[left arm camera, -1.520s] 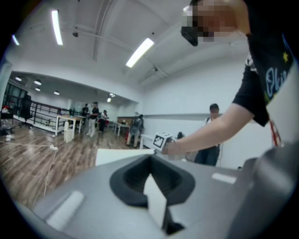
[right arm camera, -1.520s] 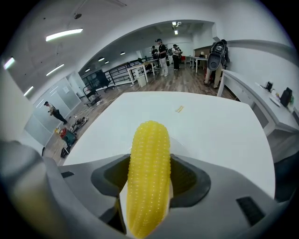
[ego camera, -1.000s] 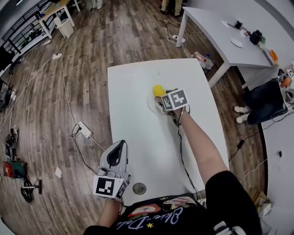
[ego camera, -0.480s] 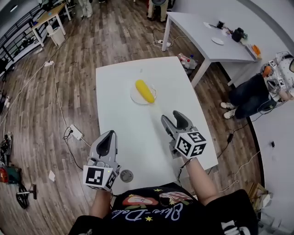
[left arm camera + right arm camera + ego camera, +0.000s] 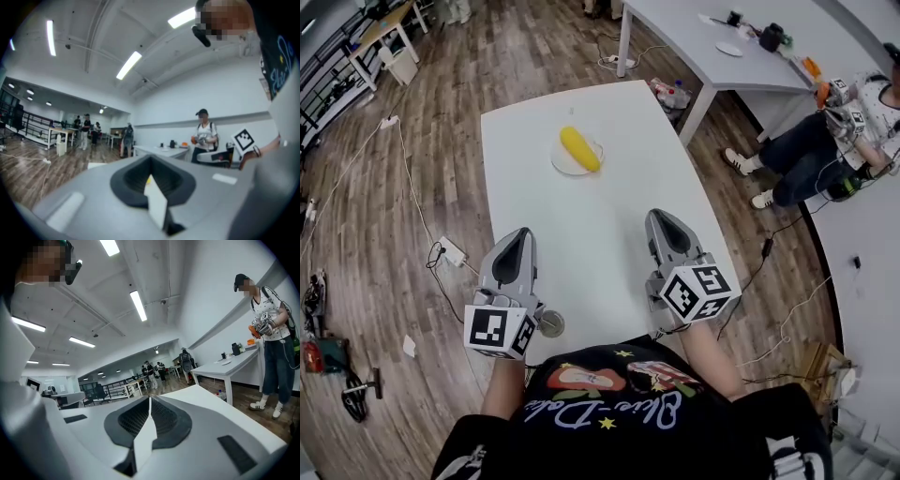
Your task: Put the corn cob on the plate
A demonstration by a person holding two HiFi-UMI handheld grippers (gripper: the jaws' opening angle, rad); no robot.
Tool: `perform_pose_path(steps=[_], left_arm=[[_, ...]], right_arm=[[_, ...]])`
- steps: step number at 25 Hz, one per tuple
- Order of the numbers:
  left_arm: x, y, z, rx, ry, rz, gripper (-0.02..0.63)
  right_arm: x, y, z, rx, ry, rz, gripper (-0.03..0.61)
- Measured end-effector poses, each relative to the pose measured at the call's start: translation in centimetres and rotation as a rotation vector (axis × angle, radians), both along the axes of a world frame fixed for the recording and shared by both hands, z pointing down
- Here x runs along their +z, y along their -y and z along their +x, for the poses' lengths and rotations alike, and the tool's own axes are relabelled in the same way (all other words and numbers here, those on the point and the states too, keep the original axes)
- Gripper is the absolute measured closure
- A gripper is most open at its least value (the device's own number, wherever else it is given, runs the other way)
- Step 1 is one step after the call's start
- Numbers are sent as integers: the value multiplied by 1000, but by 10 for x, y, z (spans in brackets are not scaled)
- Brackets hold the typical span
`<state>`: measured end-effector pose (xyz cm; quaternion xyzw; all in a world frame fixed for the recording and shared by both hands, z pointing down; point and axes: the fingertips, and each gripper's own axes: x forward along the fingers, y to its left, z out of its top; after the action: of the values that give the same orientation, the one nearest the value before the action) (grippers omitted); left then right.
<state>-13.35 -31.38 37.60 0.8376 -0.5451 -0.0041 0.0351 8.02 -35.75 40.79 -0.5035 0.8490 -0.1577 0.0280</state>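
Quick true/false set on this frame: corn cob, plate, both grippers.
1. The corn cob lies on the plate. True.
2. The right gripper grips the corn cob. False: its jaws have just been closing and stand together with nothing between them; the cob is on the plate, well apart from it.
3. Both grippers are over the near end of the white table, away from the plate. True.
4. The plate sits on the floor. False: it is on the white table.
5. The left gripper has its jaws wide apart. False: they are together and empty.
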Motion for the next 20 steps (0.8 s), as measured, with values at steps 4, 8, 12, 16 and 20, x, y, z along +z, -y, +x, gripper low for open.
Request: perform_pose_path(steps=[4, 8, 12, 16, 20], left_arm=[[1, -4, -3, -4, 2, -9, 623], [5, -4, -5, -6, 12, -23, 623], [8, -3, -5, 1, 20, -41, 623], [9, -6, -5, 11, 19, -40, 623], [11, -6, -6, 14, 21, -46, 623]], right_arm=[[0, -5, -8, -21, -40, 13, 563], [0, -7, -15, -47, -77, 27, 563], [5, -8, -14, -40, -81, 4, 563], [7, -13, -10, -24, -92, -7, 563], [10, -14, -6, -6, -92, -24, 563]])
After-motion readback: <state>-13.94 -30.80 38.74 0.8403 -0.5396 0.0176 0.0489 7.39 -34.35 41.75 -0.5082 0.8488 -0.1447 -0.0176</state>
